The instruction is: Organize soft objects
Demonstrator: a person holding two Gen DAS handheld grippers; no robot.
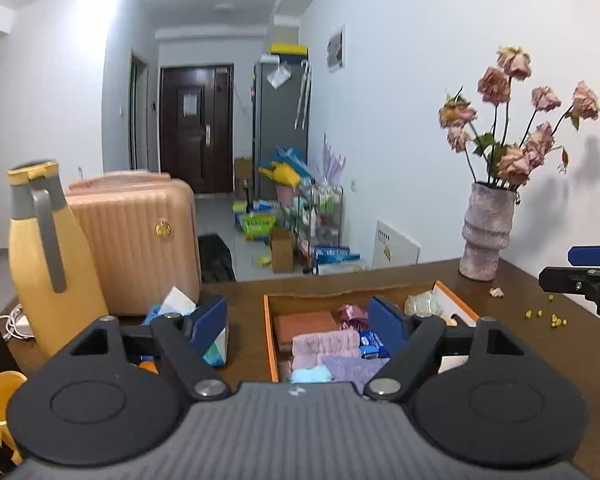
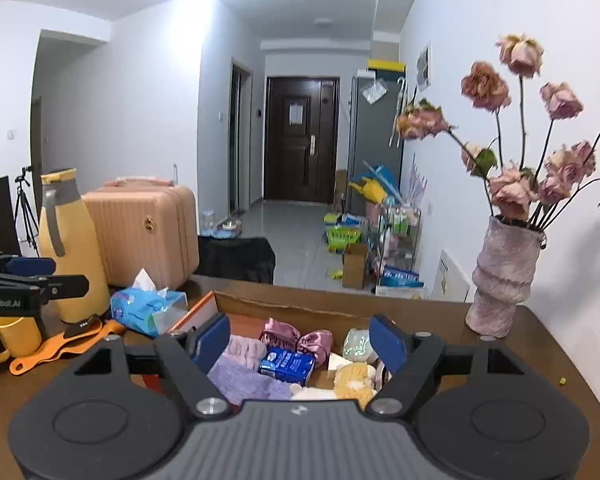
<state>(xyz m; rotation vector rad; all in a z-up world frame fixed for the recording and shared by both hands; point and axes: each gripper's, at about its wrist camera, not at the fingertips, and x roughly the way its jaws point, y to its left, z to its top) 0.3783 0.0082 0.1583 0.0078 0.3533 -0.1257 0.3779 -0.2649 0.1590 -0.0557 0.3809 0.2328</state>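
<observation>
An orange-rimmed cardboard box lies open on the brown table. Inside it are a folded pink towel, a purple cloth, a light blue cloth, a blue tissue pack, a pink satin bow and a yellow plush piece. My left gripper hangs open above the box's left part, holding nothing. My right gripper is open above the box's middle, also with nothing in it.
A yellow bottle and a pink suitcase stand at the table's left. A blue tissue box, a yellow mug and orange spoons lie near them. A vase of dried roses stands at the far right.
</observation>
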